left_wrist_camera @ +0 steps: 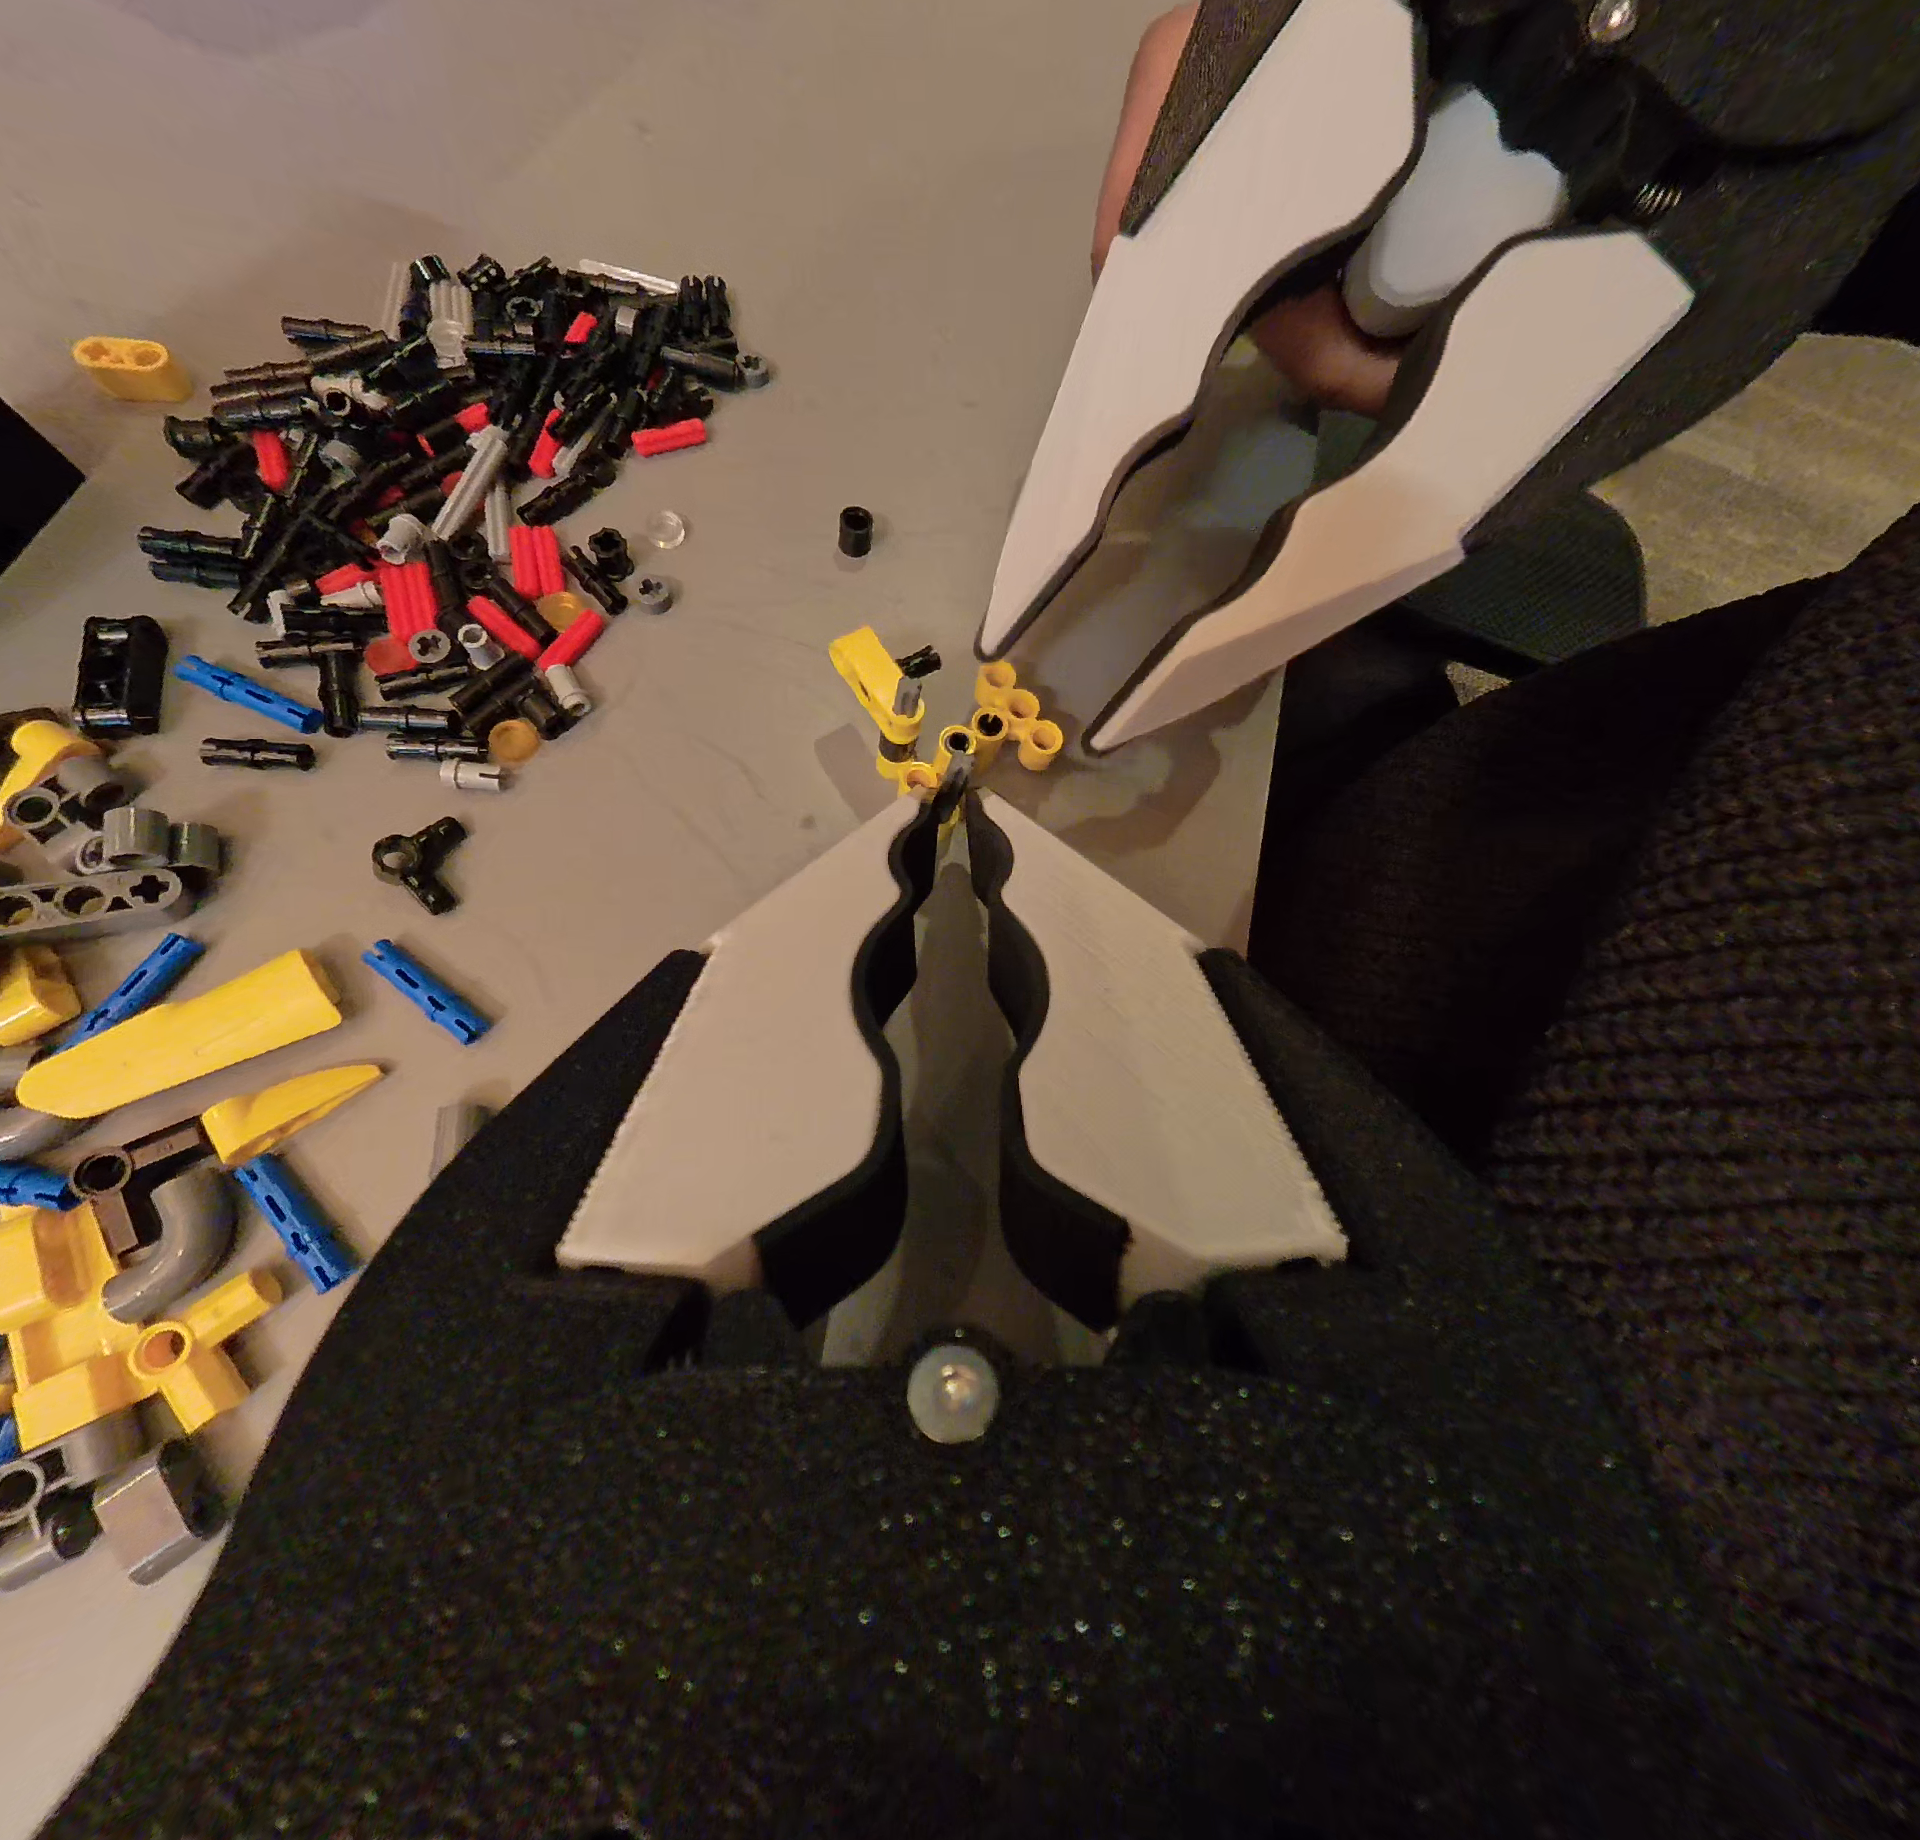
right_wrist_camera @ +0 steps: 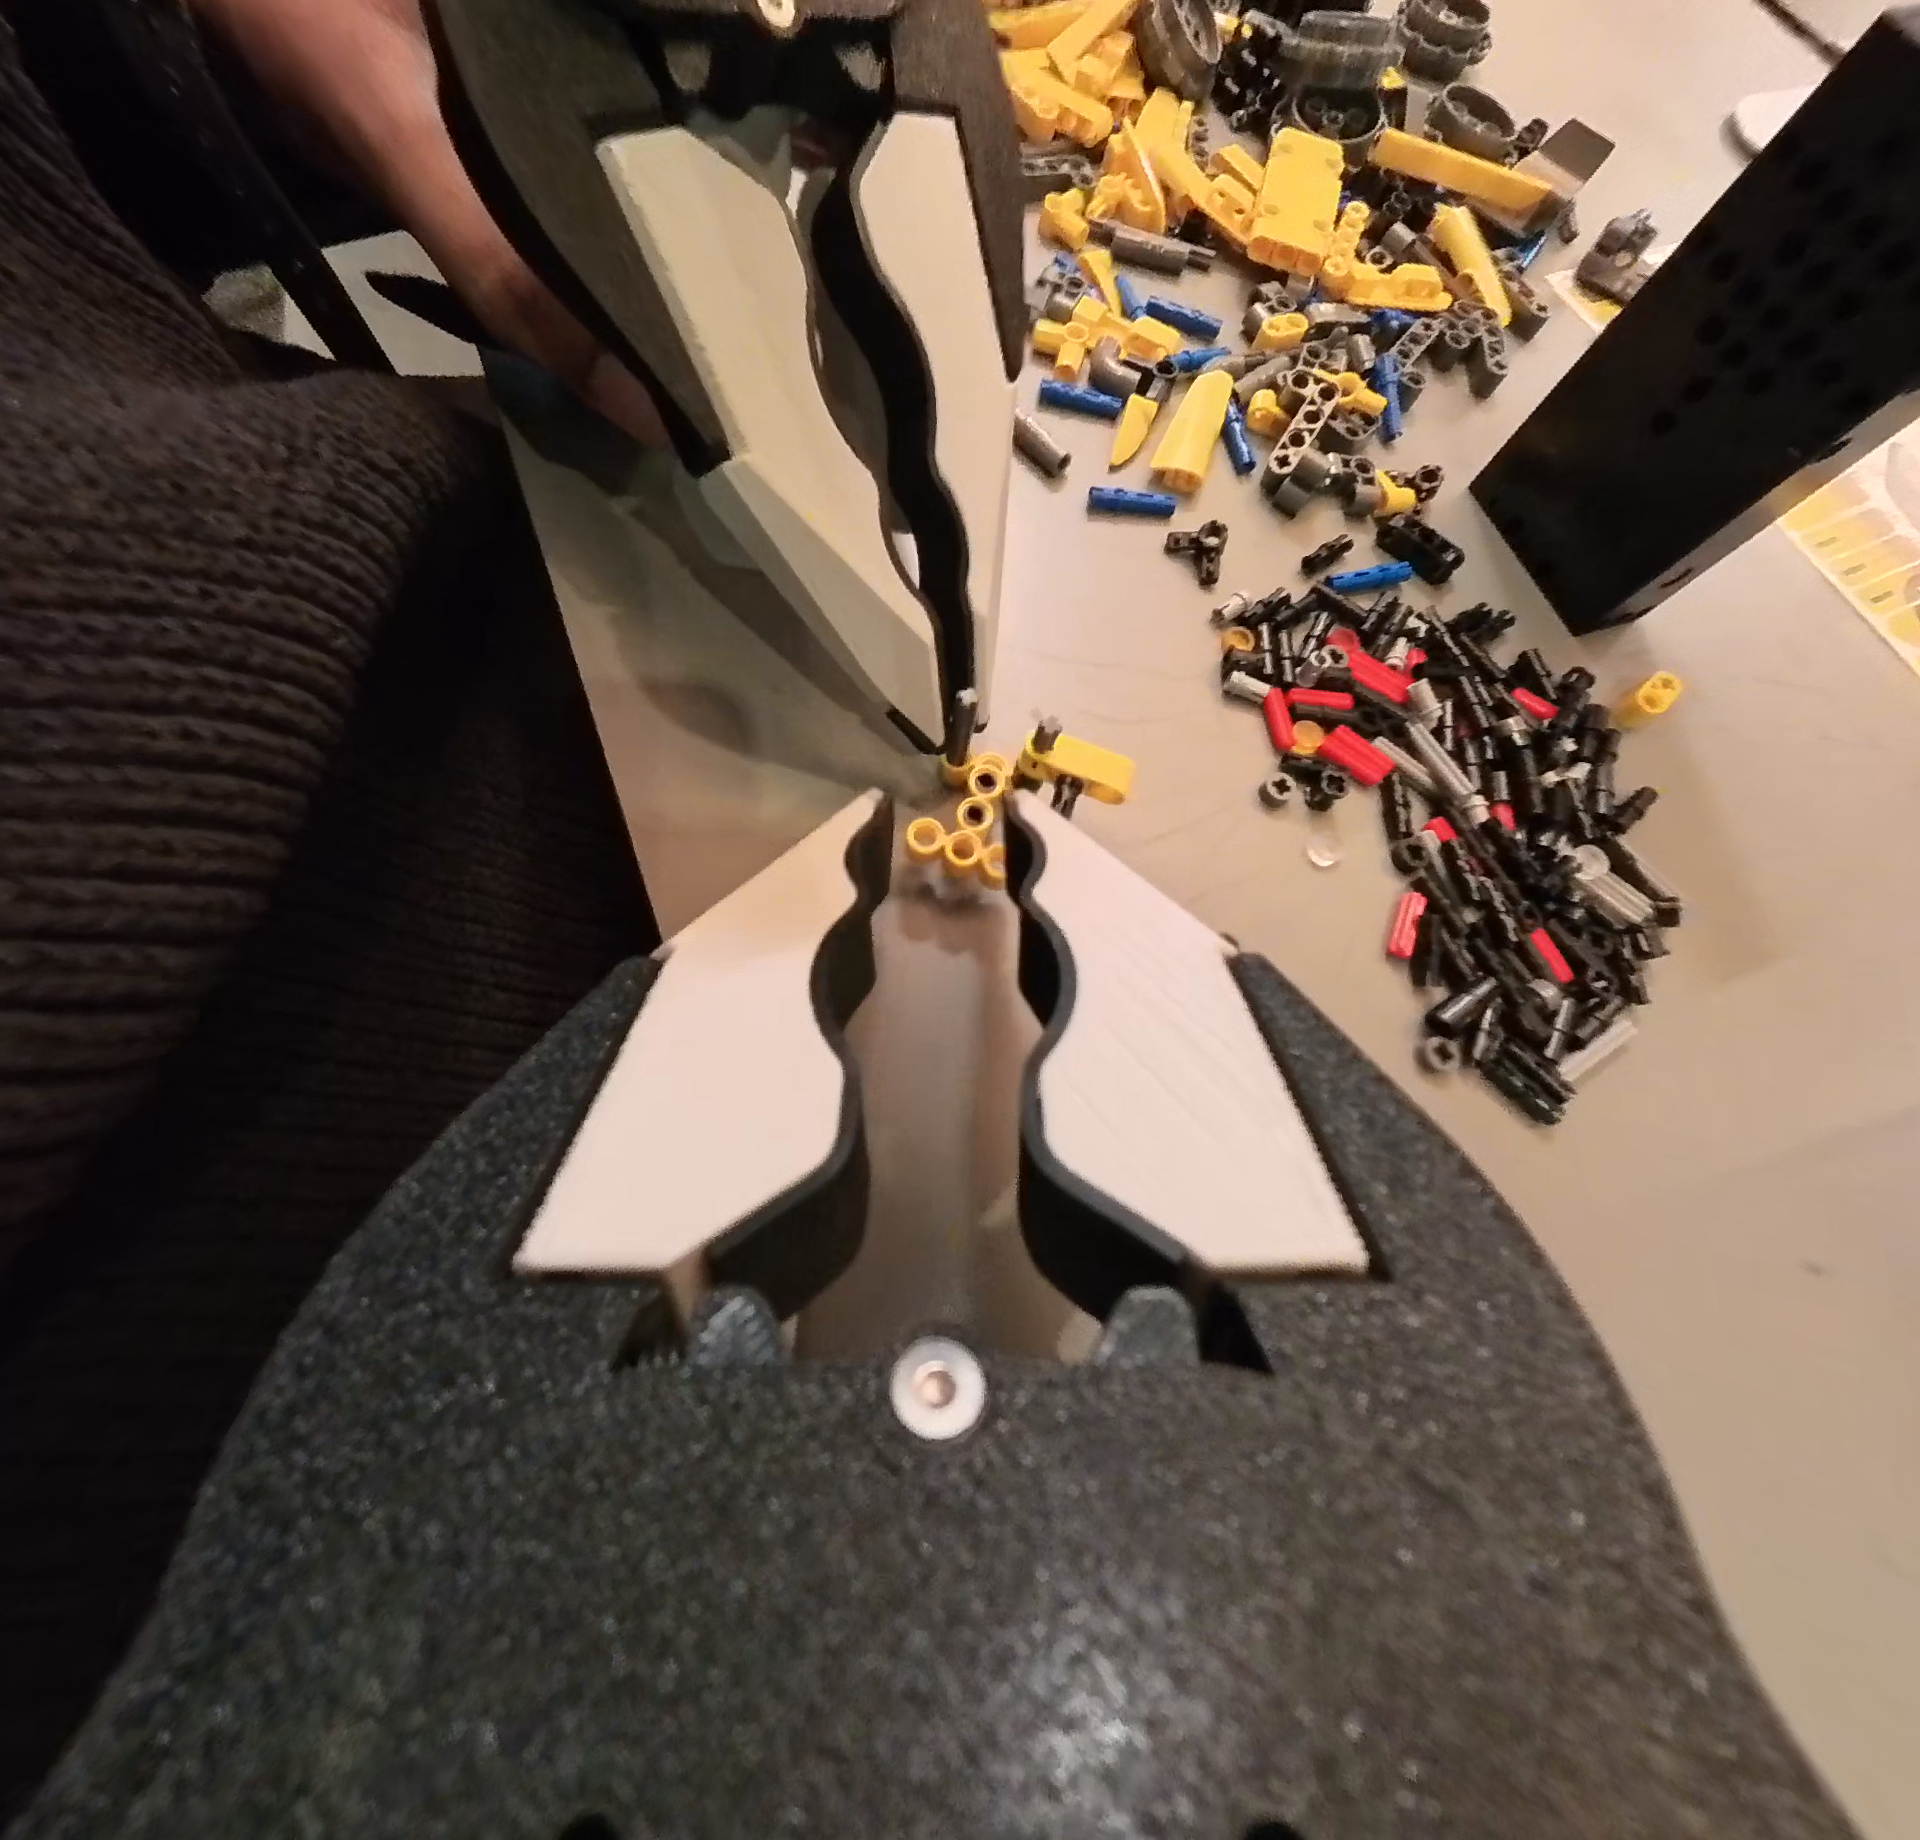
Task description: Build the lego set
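Left gripper (left_wrist_camera: 948, 791) pinching dark pin (left_wrist_camera: 954, 778) | right gripper (right_wrist_camera: 948, 822) fingers apart, straddling yellow connector (right_wrist_camera: 961, 834)

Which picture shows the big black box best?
The right wrist view. The black box stands on the table beyond the pile of black and red pins, two sides showing. The left wrist view does not show it.

Lower end of the dark pin (left_wrist_camera: 954, 774) between the left fingers (left_wrist_camera: 821, 1001), yellow bricks (left_wrist_camera: 62, 1302) beside them cut off by the edge
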### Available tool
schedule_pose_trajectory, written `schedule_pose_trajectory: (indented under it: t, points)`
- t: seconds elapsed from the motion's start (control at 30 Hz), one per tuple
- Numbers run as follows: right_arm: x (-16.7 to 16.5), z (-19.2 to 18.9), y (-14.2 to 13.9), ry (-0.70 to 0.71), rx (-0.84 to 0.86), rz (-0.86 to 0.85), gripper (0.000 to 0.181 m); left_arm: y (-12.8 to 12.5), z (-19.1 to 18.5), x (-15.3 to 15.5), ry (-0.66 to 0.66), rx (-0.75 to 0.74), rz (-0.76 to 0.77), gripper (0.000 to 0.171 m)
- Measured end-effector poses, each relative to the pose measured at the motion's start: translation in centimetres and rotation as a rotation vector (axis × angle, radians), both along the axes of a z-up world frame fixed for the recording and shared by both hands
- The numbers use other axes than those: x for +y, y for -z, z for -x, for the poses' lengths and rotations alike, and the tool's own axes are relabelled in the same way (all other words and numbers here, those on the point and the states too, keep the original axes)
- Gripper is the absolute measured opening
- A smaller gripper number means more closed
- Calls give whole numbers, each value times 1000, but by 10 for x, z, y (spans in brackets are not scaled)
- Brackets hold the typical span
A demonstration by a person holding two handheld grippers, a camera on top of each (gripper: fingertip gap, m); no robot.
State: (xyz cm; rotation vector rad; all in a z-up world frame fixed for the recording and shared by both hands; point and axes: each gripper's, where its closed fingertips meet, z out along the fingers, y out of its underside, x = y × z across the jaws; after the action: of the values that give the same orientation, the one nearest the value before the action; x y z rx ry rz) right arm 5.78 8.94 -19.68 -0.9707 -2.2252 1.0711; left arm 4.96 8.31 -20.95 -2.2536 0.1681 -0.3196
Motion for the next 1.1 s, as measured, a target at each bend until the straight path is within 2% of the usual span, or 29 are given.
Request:
schedule_pose_trajectory:
  t: [0.17,0.27,0.37,0.6,0.83,0.97,1.1]
  points:
    - [22,10,-14,101,37,71,20,-1,0,0,-3,-1,-4,5]
    - [50,20,-8,237,4,73,17,-1,0,-1,-4,0,-6,5]
    - [63,23,0,296,-28,81,17,-1,1,-1,-5,1,-6,5]
    - [64,24,16,304,-81,46,17,-1,0,-2,-6,-3,-4,5]
    - [63,24,20,296,-106,46,17,-2,0,-2,-6,-2,-9,5]
    - [65,25,23,306,-111,18,8,-2,0,-2,-7,-8,-13,5]
    - [63,26,19,300,-94,21,7,-2,0,-2,-4,-4,-9,5]
